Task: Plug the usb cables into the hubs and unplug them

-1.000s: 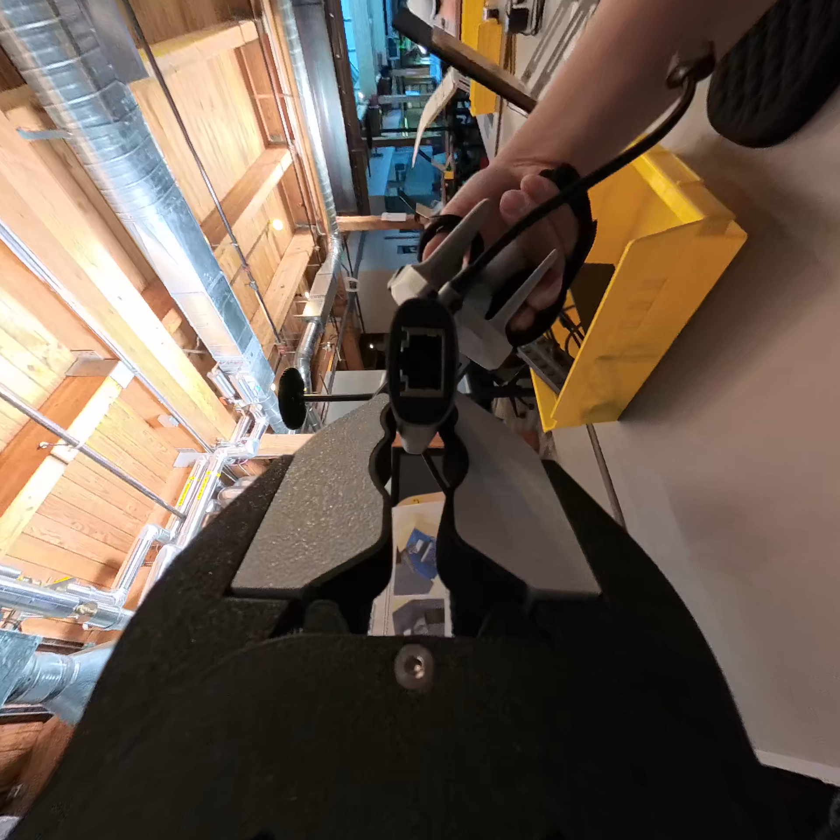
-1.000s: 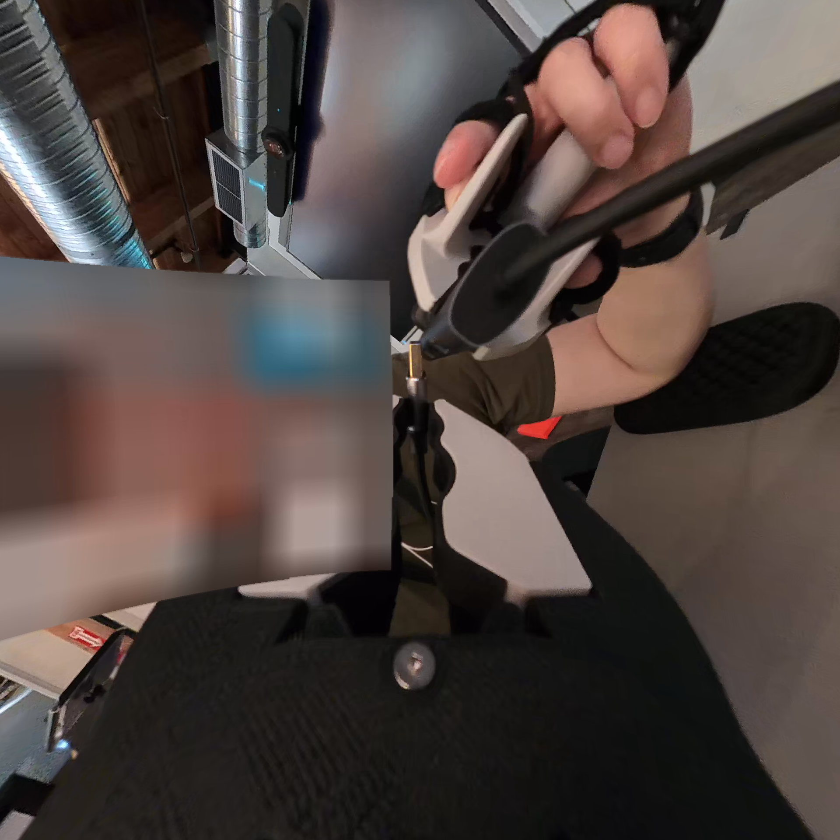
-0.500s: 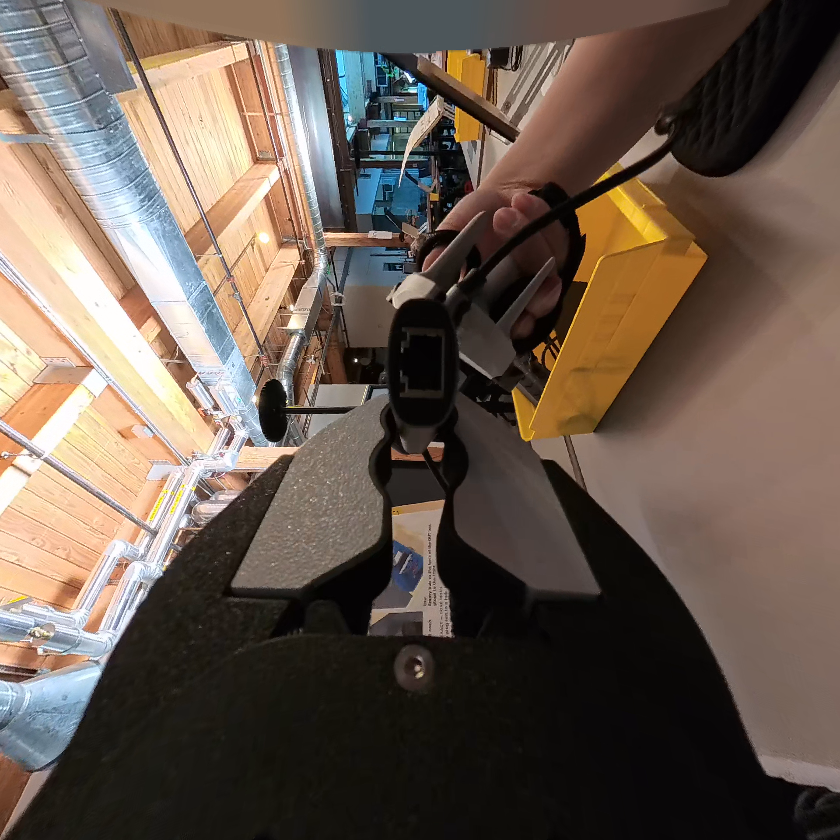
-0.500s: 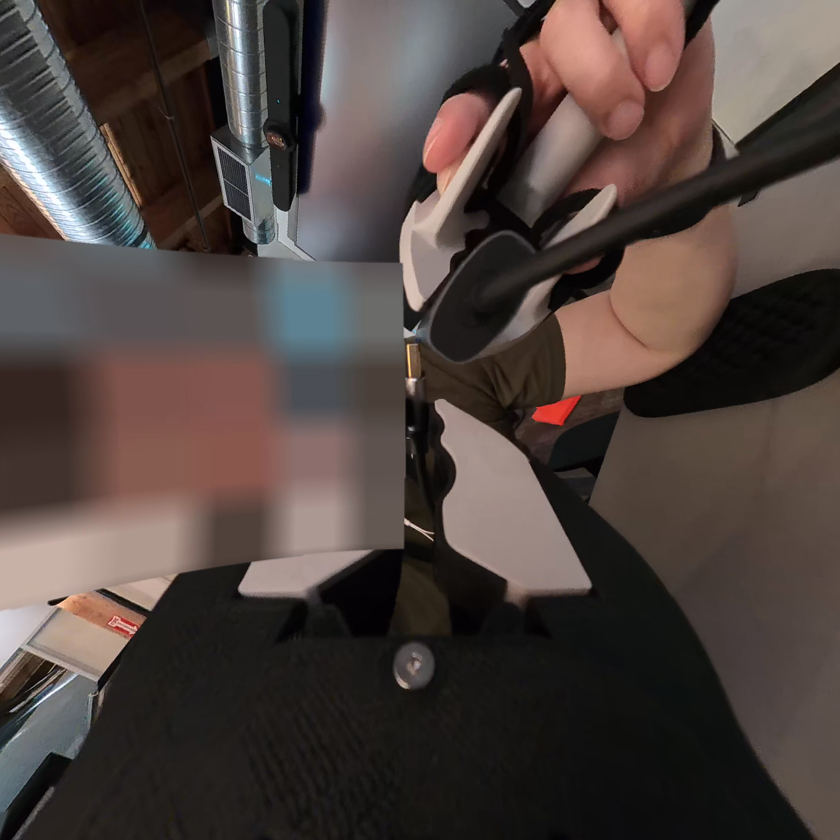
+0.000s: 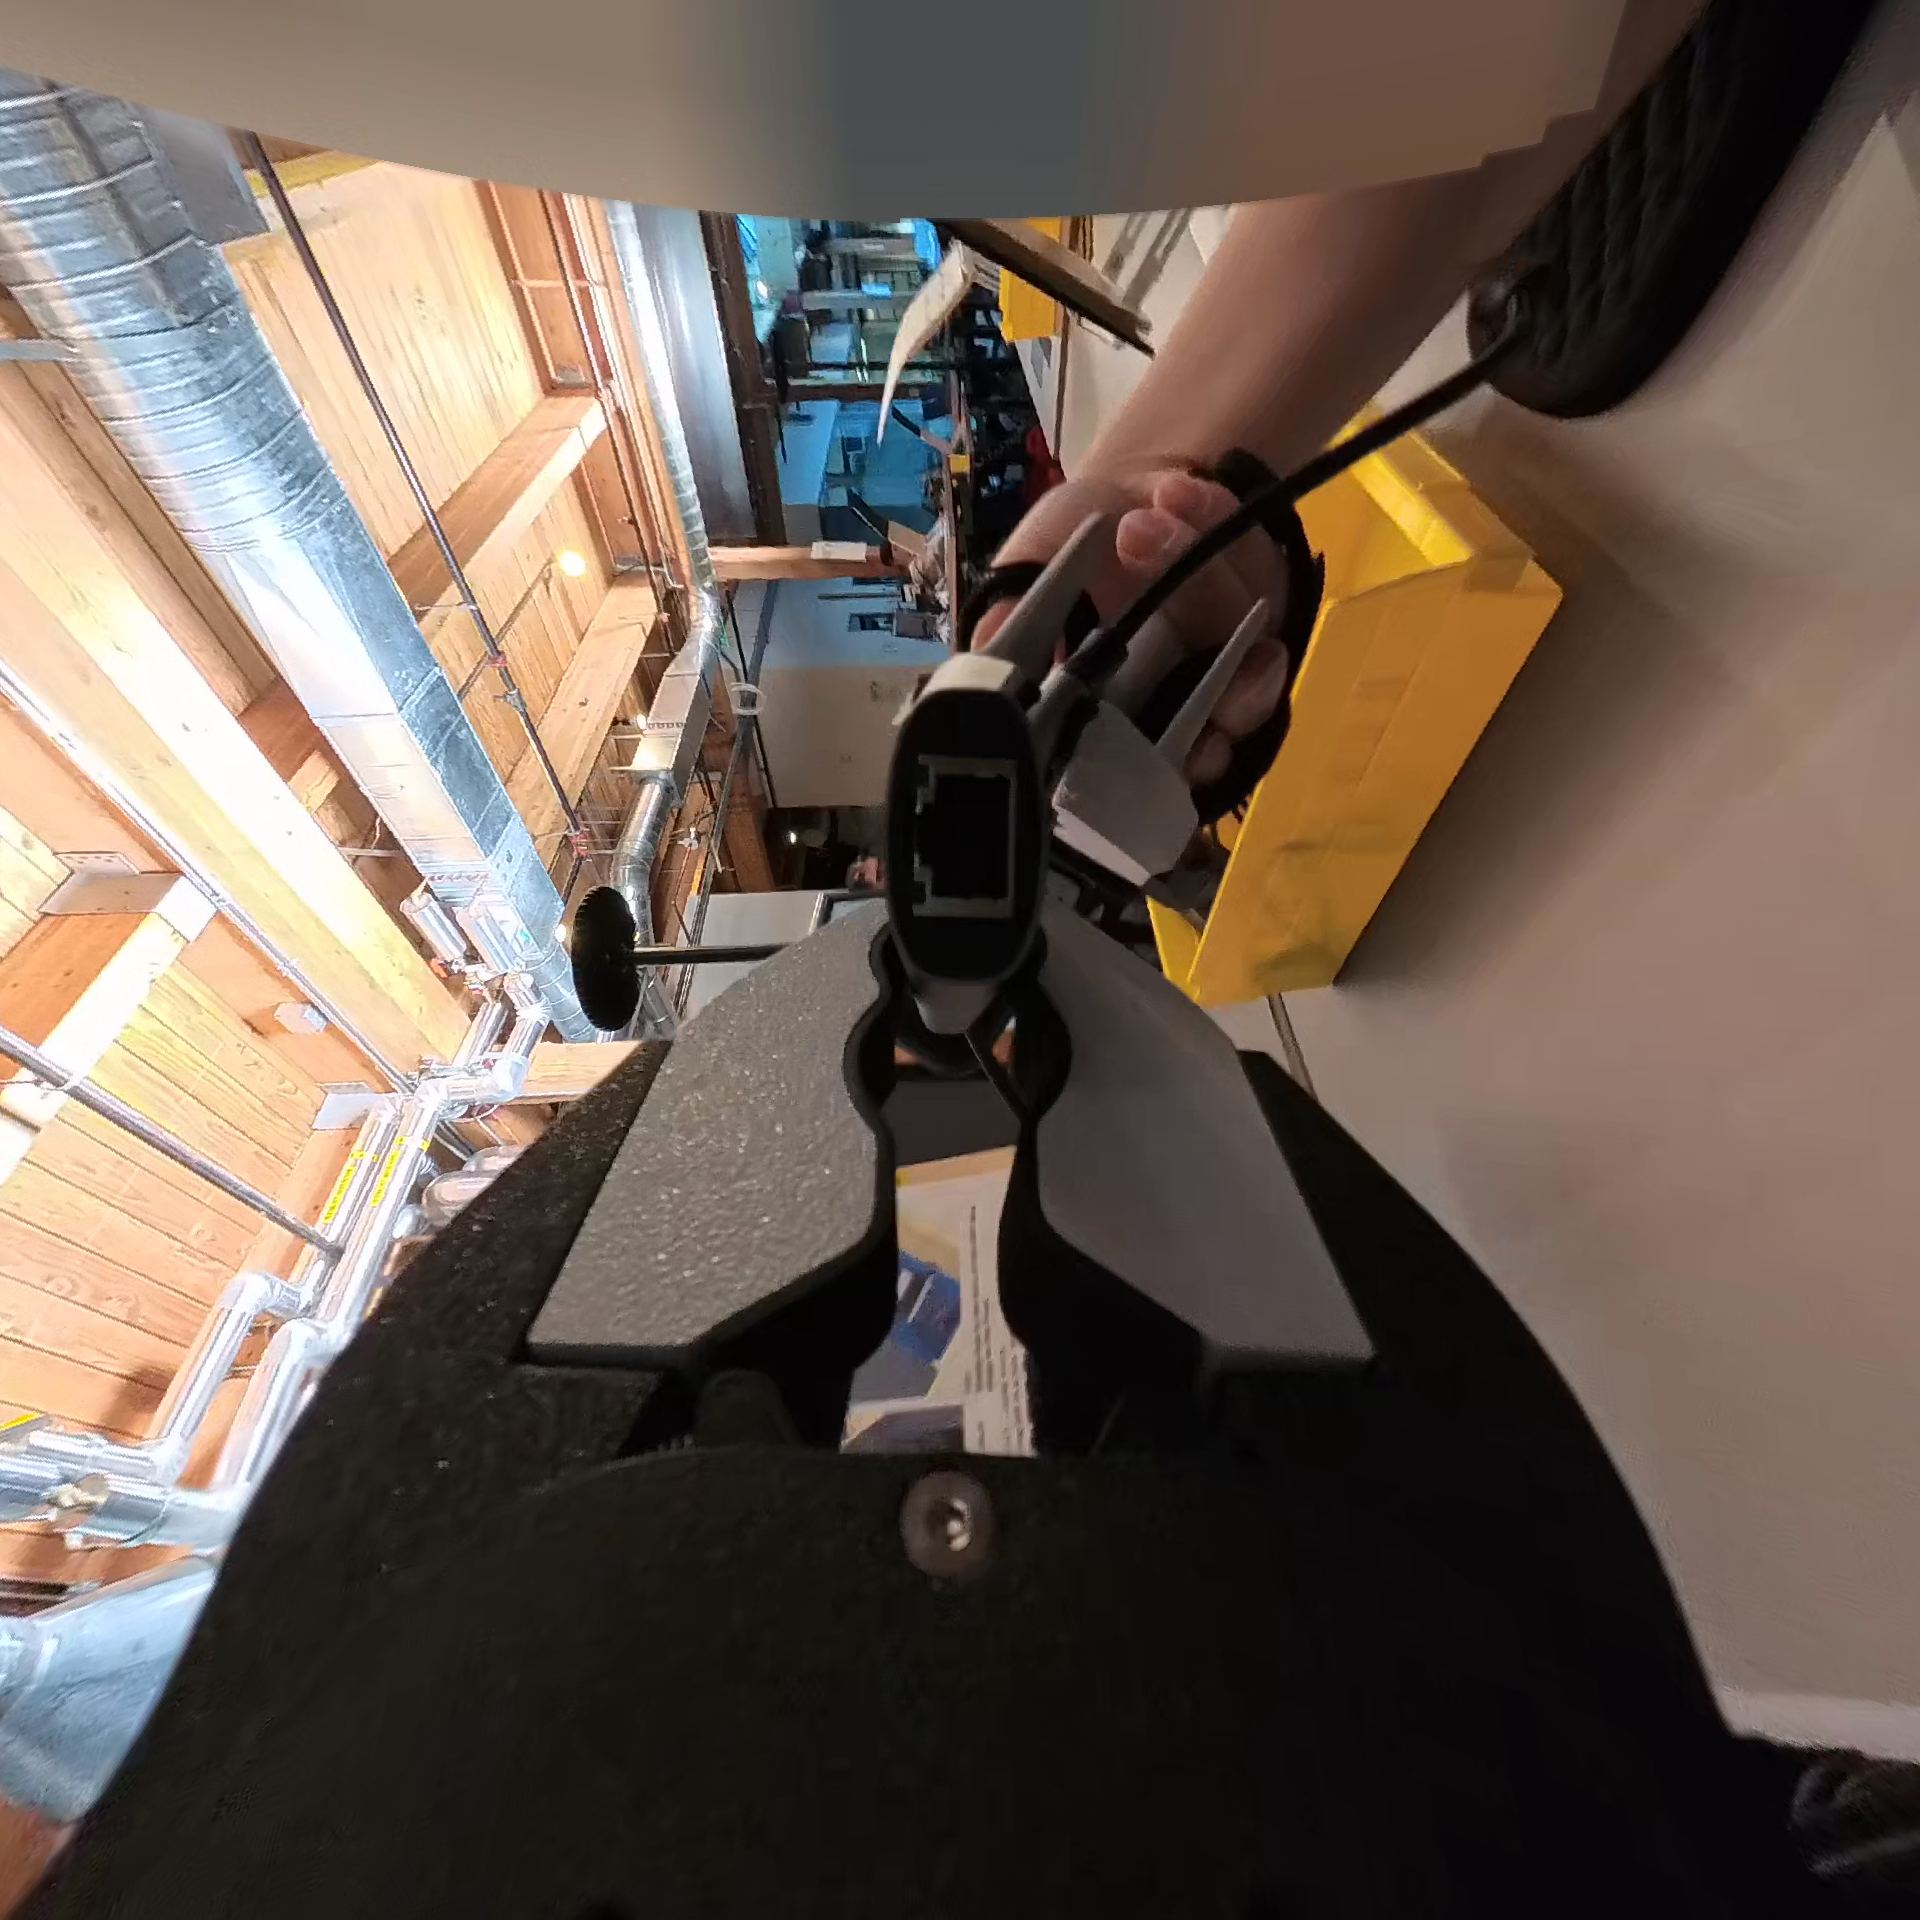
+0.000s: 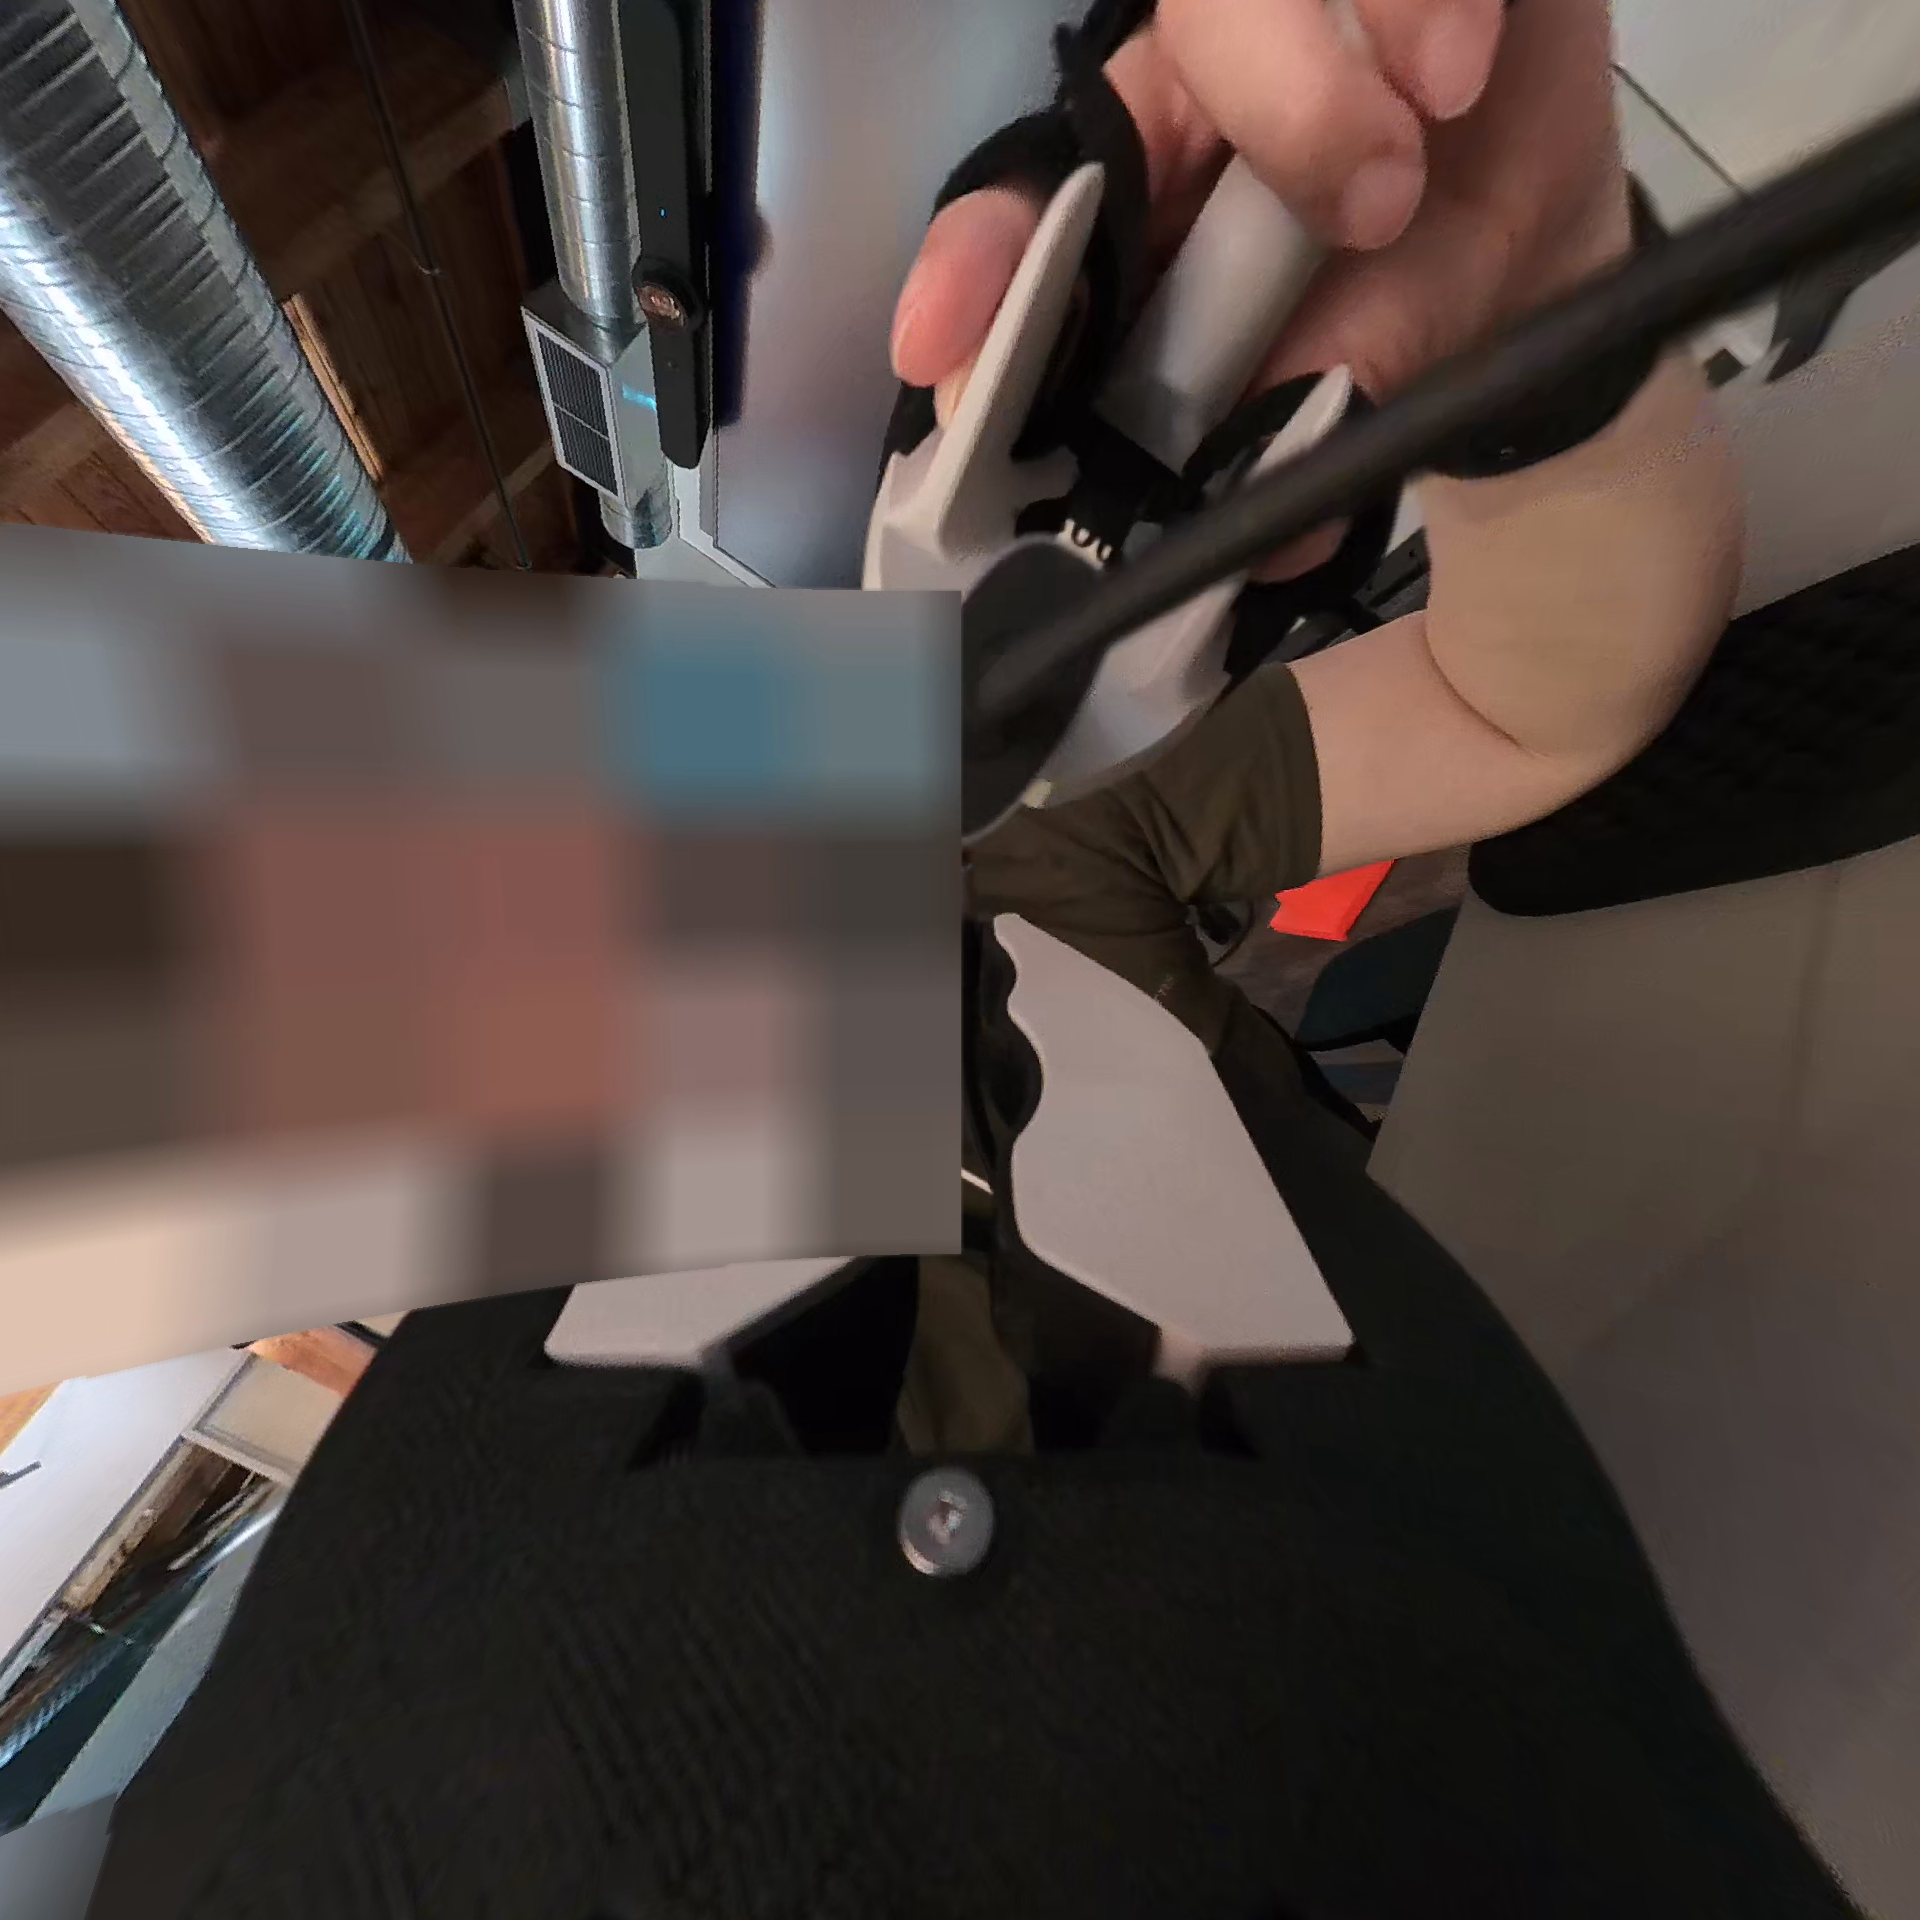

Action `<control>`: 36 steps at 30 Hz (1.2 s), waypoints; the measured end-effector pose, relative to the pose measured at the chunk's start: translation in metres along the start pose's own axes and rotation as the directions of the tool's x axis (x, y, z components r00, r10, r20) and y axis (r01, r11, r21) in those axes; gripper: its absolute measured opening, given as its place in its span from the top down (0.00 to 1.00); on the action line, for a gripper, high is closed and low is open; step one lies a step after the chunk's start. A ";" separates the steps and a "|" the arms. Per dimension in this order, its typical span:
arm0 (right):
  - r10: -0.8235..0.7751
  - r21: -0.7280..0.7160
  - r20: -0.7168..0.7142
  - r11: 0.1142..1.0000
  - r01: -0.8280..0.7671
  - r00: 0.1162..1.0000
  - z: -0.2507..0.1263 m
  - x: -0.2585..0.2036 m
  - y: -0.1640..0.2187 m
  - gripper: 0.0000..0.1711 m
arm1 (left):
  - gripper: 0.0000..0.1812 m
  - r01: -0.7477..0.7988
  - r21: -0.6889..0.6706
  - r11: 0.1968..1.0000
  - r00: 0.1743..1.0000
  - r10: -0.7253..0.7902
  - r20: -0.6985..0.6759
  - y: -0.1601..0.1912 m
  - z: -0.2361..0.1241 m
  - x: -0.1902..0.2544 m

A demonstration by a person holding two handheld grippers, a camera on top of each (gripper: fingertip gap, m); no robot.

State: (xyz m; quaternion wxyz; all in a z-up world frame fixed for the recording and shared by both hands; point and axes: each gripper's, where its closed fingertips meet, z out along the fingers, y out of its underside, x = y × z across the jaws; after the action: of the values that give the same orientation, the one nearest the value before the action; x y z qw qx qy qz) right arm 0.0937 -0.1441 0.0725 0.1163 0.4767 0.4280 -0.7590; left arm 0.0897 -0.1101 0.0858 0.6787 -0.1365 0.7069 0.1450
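**Hub pinched in the left claw, plug closing in from the right**

Hub (image 5: 961, 821) sits right at the tips of the left claw (image 5: 961, 971), dark oval end facing the camera with a square socket showing. The claw is pressed together on its narrow lower edge. The hub's cord (image 5: 1299, 499) runs away from the tips, up and to their right. Beyond the tips are a hand (image 5: 1174, 582) and a yellow bin (image 5: 1382, 748).

From the right claw (image 6: 982, 935), the hub's other end hangs just past the tips and slightly to their right, with the thick cord crossing above. One finger (image 6: 1143, 1122) shows; the other is under a mosaic patch. The gap looks narrow, and the claw appears clamped on a thin usb cable (image 6: 985, 1091). The plug itself is hard to make out.

The hub looks like a light, rigid shell with a smooth skin, so an edge pinch may let it pivot under insertion force. A grip across the broad flats, near the ports, would likely resist better. The cable is limp, so it is best held close behind the plug.
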 end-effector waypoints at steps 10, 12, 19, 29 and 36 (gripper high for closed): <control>0.096 -0.028 0.051 0.995 -0.094 0.994 -0.015 0.021 0.009 0.96 | 0.91 -0.087 -0.109 0.990 0.987 0.071 -0.145 0.011 0.005 0.027; 0.103 -0.055 0.074 0.994 -0.099 0.992 -0.013 0.019 0.013 0.96 | 0.91 -0.062 -0.083 0.995 0.987 0.048 -0.156 0.006 0.005 0.029; 0.130 -0.088 0.089 0.989 -0.123 0.988 -0.010 0.024 0.021 0.96 | 0.91 -0.205 -0.153 0.967 0.958 0.167 -0.232 0.001 0.002 0.035; 0.180 -0.208 0.125 0.966 -0.152 0.976 0.001 0.028 0.041 0.96 | 0.91 -0.191 -0.110 0.975 0.934 0.146 -0.325 -0.018 -0.002 0.050; 0.151 -0.147 0.078 0.979 -0.138 0.985 -0.005 0.030 0.030 0.97 | 0.91 -0.126 -0.113 0.986 0.949 0.086 -0.304 -0.007 -0.001 0.048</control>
State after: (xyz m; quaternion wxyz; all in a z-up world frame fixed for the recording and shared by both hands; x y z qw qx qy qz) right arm 0.0992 -0.1517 0.0304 0.2236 0.4627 0.4393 -0.7368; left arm 0.0897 -0.1172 0.0376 0.5452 -0.1628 0.7964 0.2052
